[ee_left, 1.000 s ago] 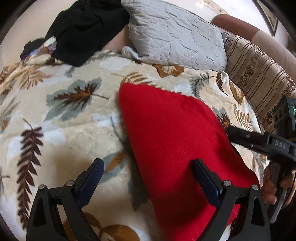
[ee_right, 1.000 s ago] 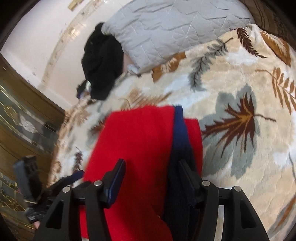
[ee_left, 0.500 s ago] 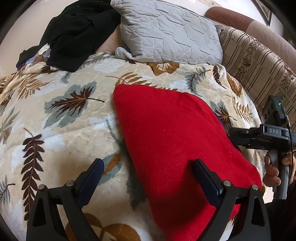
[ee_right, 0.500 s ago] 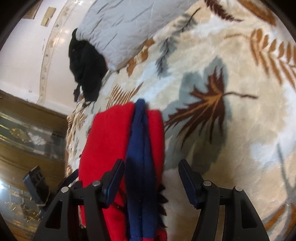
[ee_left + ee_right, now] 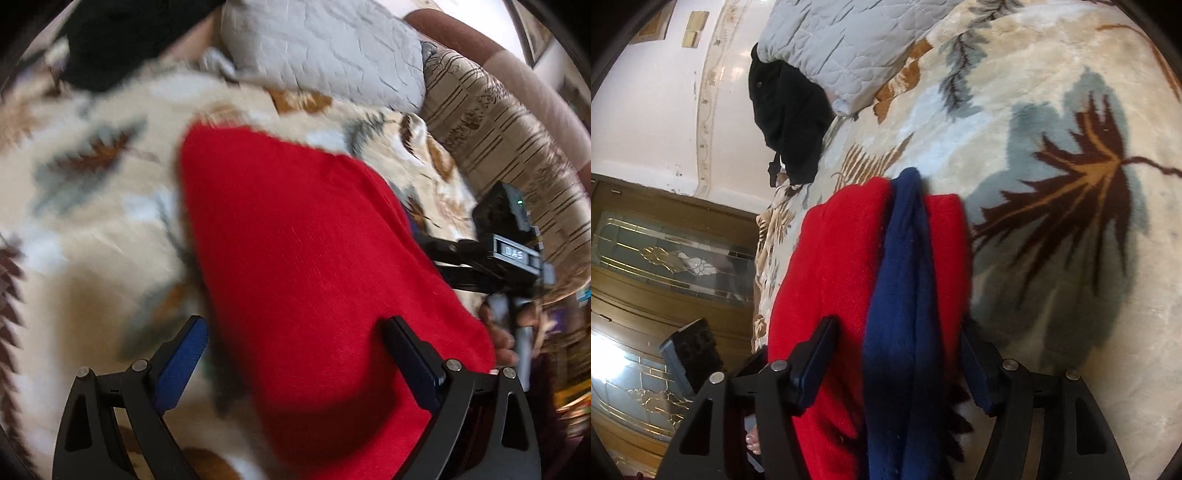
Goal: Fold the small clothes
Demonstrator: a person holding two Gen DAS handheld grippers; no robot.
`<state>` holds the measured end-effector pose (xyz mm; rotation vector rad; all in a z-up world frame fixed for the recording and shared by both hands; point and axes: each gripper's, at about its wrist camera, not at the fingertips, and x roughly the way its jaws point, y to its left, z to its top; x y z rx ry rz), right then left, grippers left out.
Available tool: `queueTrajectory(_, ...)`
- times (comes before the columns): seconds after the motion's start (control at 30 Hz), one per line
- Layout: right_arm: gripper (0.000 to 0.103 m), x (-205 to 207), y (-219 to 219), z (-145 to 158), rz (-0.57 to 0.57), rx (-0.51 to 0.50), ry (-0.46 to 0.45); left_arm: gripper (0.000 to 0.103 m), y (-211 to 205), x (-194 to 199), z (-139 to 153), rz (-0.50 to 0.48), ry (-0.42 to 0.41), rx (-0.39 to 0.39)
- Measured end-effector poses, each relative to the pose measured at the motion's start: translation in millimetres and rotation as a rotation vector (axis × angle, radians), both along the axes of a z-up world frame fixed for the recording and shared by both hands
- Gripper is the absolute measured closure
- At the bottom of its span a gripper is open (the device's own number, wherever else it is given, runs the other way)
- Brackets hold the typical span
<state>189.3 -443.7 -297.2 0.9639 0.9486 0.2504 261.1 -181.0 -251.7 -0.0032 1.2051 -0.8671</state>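
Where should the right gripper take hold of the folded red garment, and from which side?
Take the near open edge of the red garment, where the red layers and navy trim stack, coming in low from the blanket side. The right gripper, jaws opening, already straddles that edge, so one bite probably catches every layer.

Your left tongs point(image 5: 291, 356) are black, open-framed arms with silver screw heads at the joints and blue pads point(image 5: 183, 363) on the fingers. Your right tongs point(image 5: 899, 363) match them; seen from the left camera, their body carries a small green light and a "DAS" label.
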Motion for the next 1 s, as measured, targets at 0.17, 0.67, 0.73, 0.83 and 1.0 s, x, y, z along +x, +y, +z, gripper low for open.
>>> queueTrajectory(0.17,0.034,6.5,9.9,1.0,-0.007,0.006,-0.012,0.007,-2.1,2.3,-12.6,0.0,0.134,-0.079)
queueTrajectory(0.67,0.057,2.8,36.4,29.9,-0.054,-0.076,-0.094,0.051,16.9,-6.1,10.0,0.079,-0.012,-0.096)
queueTrajectory(0.73,0.058,4.3,43.8,36.1,-0.047,-0.08,-0.12,0.051,25.6,-9.6,18.3,0.093,-0.059,-0.084)
queueTrajectory(0.83,0.058,8.8,57.4,44.4,-0.037,-0.086,-0.157,0.051,41.6,-12.0,31.0,0.123,-0.116,-0.079)
queueTrajectory(1.0,0.058,15.7,85.1,62.5,-0.016,-0.078,-0.232,0.051,73.1,-16.1,51.3,0.164,-0.191,-0.084)
